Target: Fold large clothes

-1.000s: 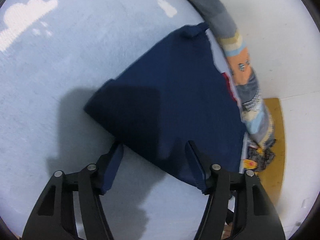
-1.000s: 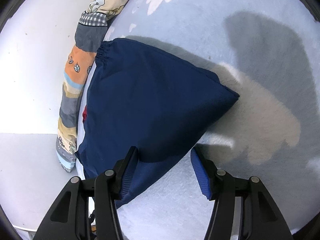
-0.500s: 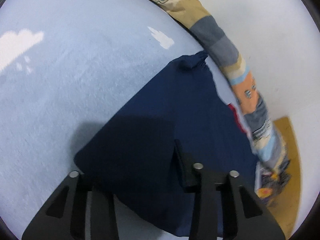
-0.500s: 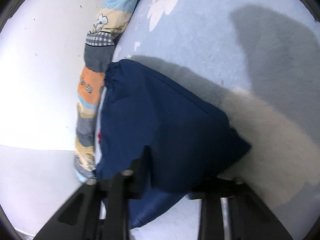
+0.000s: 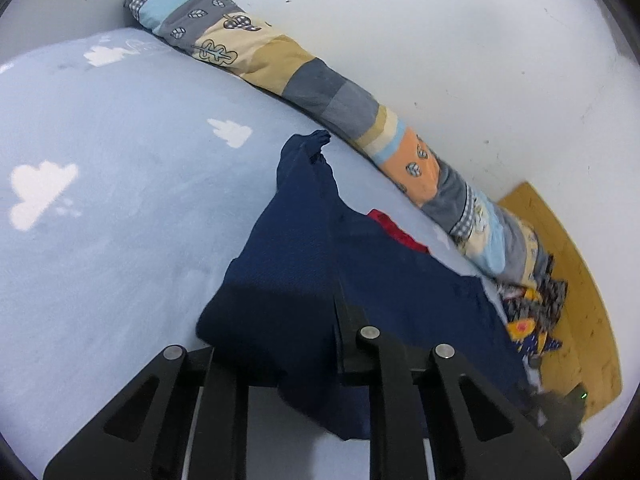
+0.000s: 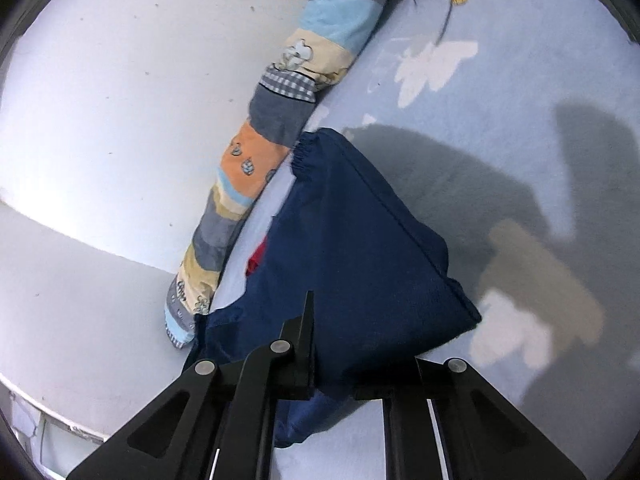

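Pale blue bedding (image 5: 120,208) printed with white clouds covers the bed, and a long patchwork bolster (image 5: 328,92) in grey, cream, orange and light blue lies along its far edge against a white wall (image 5: 440,40). On the bedding, just beside the bolster, sits the navy garment (image 5: 304,264), with a gathered elastic hem (image 6: 306,156) at its far corner close to the bolster. A strip of red fabric (image 5: 396,232) peeks out from the garment's far edge. The left tongs (image 5: 280,344) have just been closing and now pinch a near fold of the navy cloth — the fabric bunches between the black arms and drapes down over them. The right tongs (image 6: 332,364) are clenched on the garment too, gripping its near edge, so that the cloth hangs over the arms and a loose flap drops below them; from the right wrist view the garment rises in a taut wedge towards the gathered hem. Both grips sit on the near side of the garment, while its far part lies on the bedding. At the right of the left wrist view a heap of patterned clothes (image 5: 532,320) in yellow, dark blue and grey lies near the bolster's end, with a wooden floor (image 5: 576,280) beyond — the same heap shows at the top of the right wrist view. Dark shadows fall on the bedding to the right of the garment.
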A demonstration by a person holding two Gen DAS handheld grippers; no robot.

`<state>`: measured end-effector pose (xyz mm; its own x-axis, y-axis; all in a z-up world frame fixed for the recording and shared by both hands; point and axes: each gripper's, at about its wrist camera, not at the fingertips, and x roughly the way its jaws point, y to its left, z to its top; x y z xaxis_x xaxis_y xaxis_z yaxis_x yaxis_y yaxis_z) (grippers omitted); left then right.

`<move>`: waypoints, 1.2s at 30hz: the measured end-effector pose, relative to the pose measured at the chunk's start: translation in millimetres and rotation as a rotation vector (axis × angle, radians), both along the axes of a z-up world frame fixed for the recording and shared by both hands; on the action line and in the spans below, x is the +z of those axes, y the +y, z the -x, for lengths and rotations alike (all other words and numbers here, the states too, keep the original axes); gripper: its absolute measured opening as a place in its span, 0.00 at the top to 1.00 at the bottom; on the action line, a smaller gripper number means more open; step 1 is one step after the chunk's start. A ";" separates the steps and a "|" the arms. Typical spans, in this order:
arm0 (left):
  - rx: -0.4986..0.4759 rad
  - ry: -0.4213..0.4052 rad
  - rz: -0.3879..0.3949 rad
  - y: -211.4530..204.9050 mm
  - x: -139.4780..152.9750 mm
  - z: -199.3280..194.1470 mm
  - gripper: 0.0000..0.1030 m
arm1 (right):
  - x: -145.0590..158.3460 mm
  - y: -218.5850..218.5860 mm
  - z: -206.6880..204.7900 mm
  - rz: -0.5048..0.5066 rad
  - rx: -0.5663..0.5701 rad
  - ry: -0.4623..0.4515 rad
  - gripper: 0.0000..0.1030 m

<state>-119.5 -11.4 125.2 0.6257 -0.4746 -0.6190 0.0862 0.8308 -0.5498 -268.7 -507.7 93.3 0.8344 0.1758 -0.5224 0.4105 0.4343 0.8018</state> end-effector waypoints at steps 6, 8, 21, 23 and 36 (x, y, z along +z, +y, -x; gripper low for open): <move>0.033 0.132 -0.028 27.5 -16.1 48.0 0.85 | 7.6 2.5 47.9 -0.031 0.005 0.013 0.89; 0.048 0.188 -0.038 33.3 -25.3 54.5 0.82 | -2.6 -2.0 58.4 -0.061 0.000 0.067 0.89; 0.327 0.145 -0.292 46.9 -14.3 49.4 0.50 | -67.7 -26.1 63.8 -0.330 -0.063 0.222 0.49; 0.285 0.109 -0.324 33.5 -12.2 51.6 0.50 | -66.2 -25.6 61.9 -0.318 -0.052 0.226 0.48; -0.214 0.018 -0.498 -119.9 -32.5 62.7 0.50 | -74.2 -17.9 50.1 -0.225 0.004 0.212 0.50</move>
<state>-182.2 -131.3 92.8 0.5340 -0.2371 -0.8116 0.2765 0.9561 -0.0974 -318.8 -525.6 19.1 0.7100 0.3096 -0.6324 0.5778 0.2572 0.7746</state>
